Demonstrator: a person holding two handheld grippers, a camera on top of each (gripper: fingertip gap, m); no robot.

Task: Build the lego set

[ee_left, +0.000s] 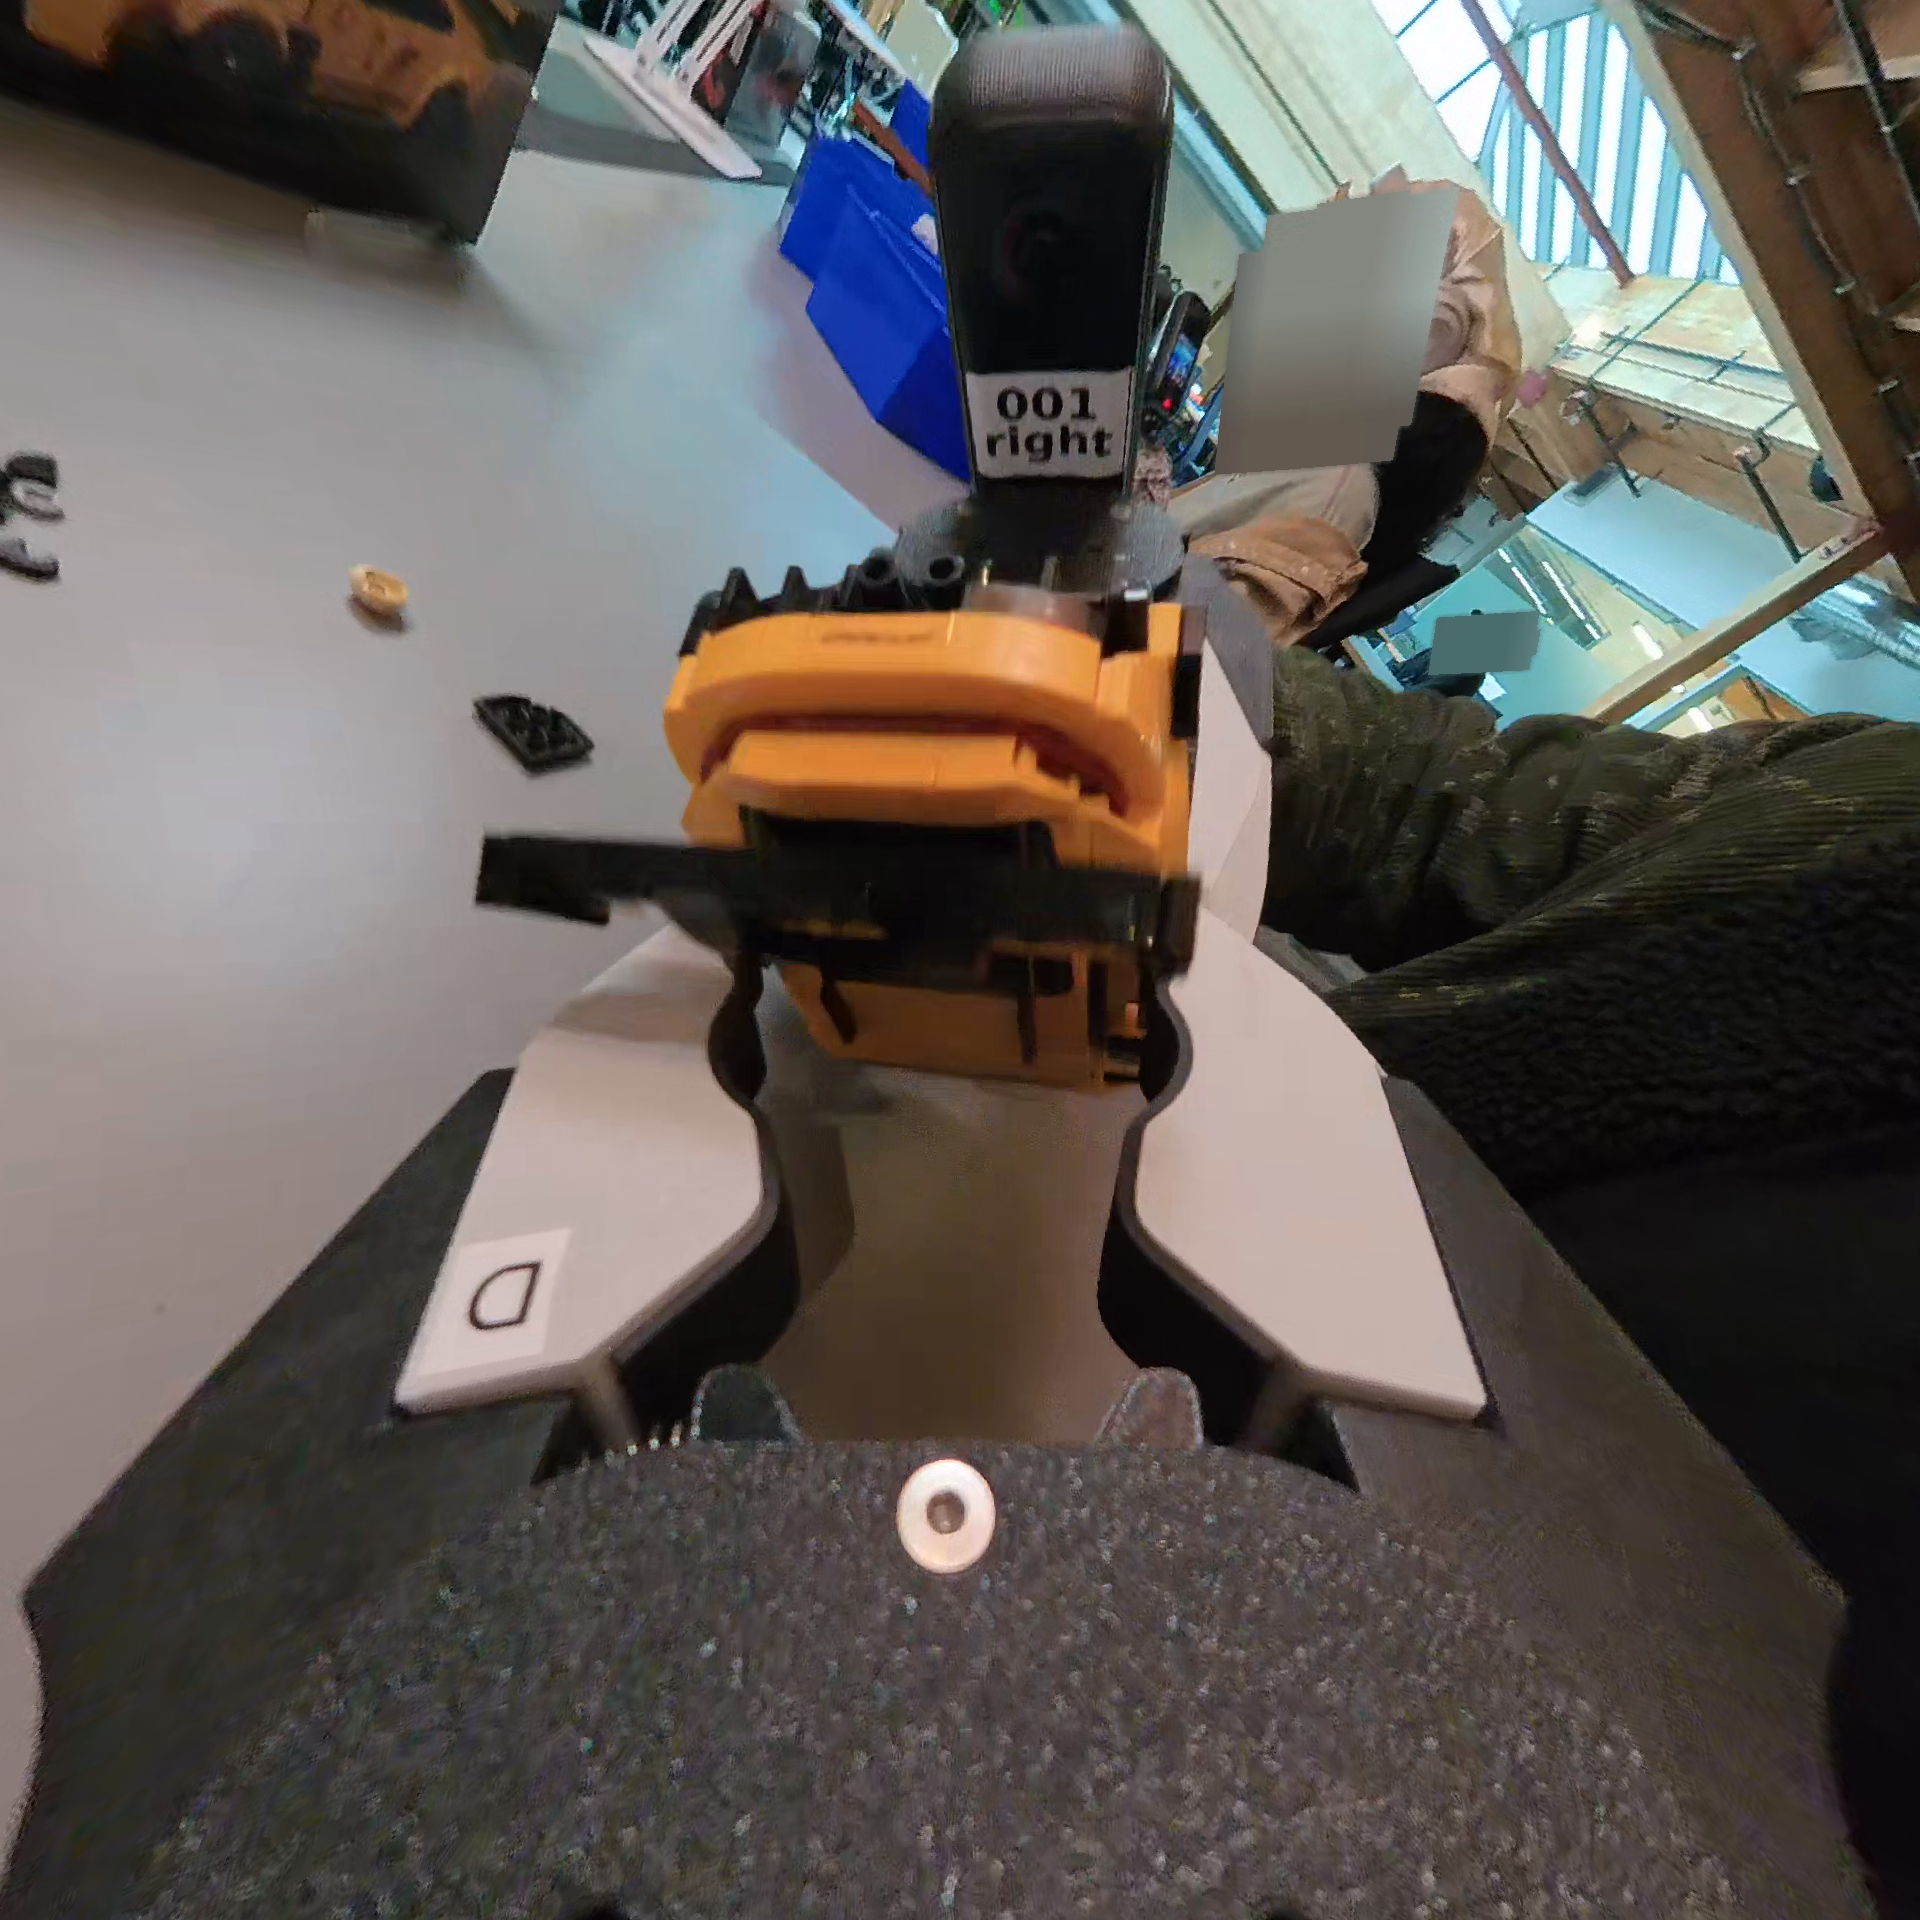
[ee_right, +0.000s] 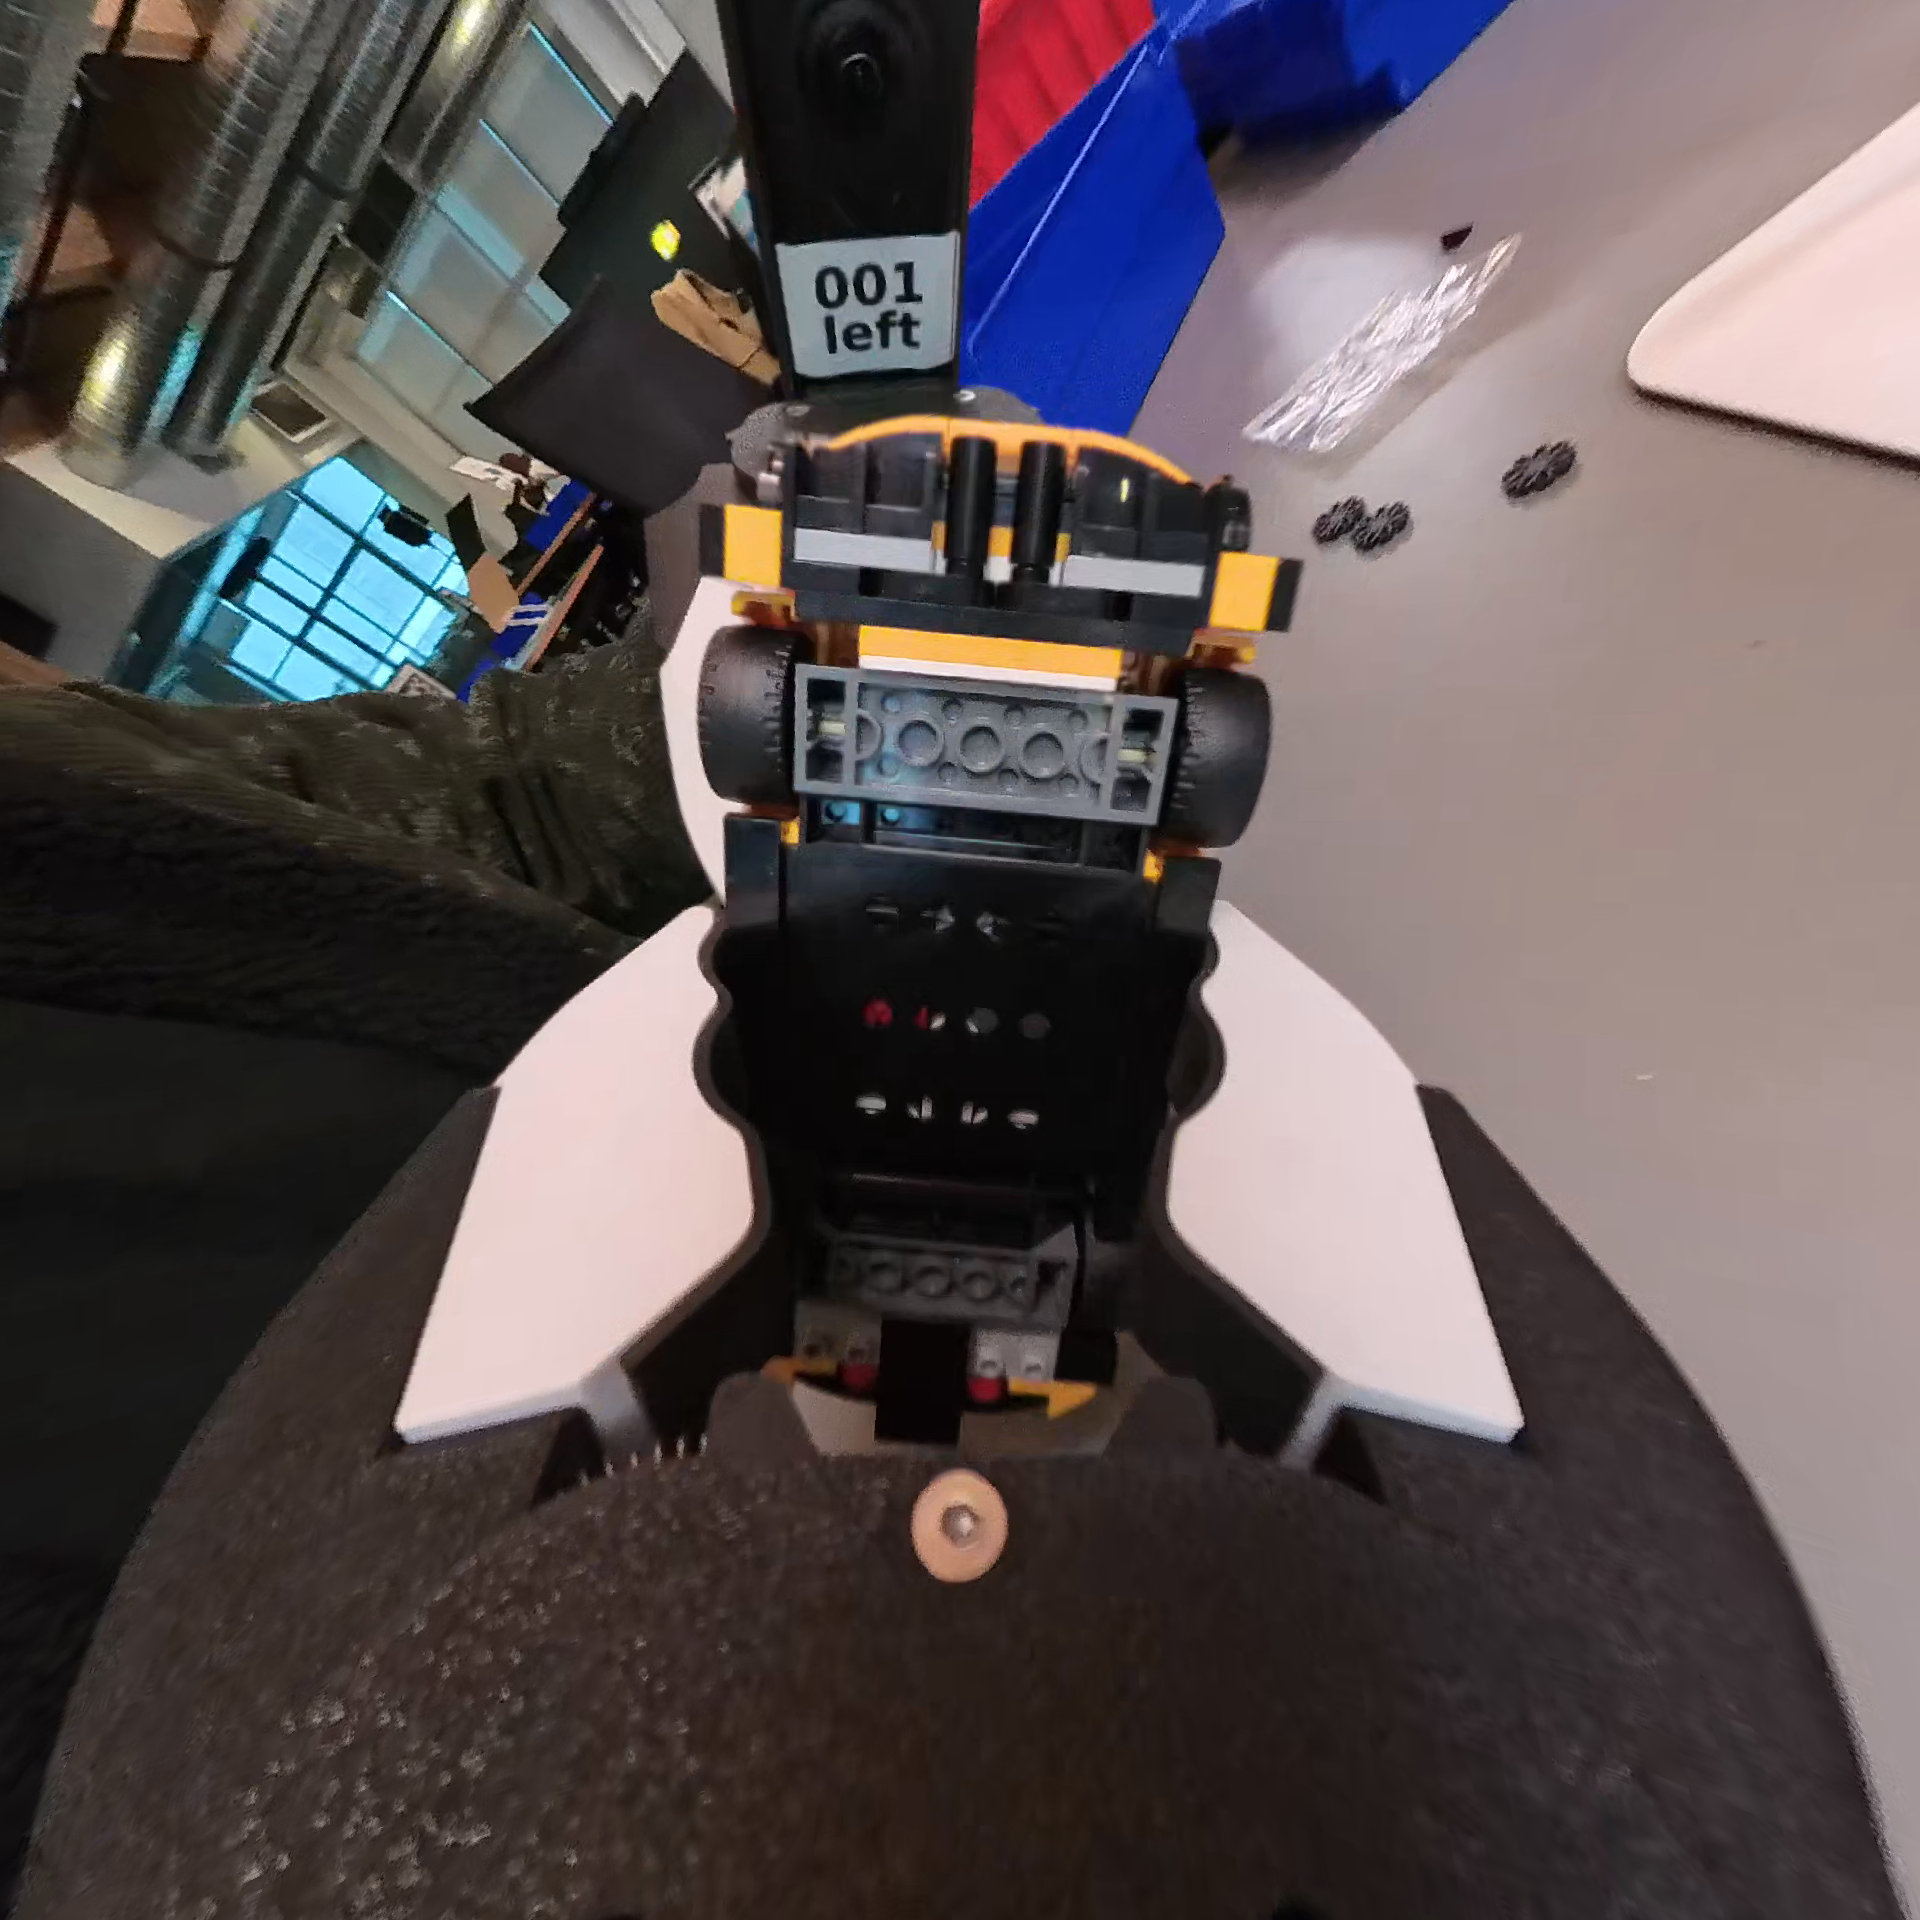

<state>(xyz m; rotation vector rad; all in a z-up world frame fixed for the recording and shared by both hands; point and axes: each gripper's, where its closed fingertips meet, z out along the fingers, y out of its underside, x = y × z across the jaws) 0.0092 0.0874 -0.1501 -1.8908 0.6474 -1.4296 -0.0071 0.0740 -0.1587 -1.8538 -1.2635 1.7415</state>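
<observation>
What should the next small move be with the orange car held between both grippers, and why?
Probably fit front wheels next. The right gripper clamps the orange car underside up; only one axle carries tyres, and small black wheel parts lie on the grey table. The left gripper grips its end.

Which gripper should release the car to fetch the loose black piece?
Left, probably: the left gripper only pinches the car's end, the right gripper clamps its chassis, and the black piece shows in the left view.
</observation>
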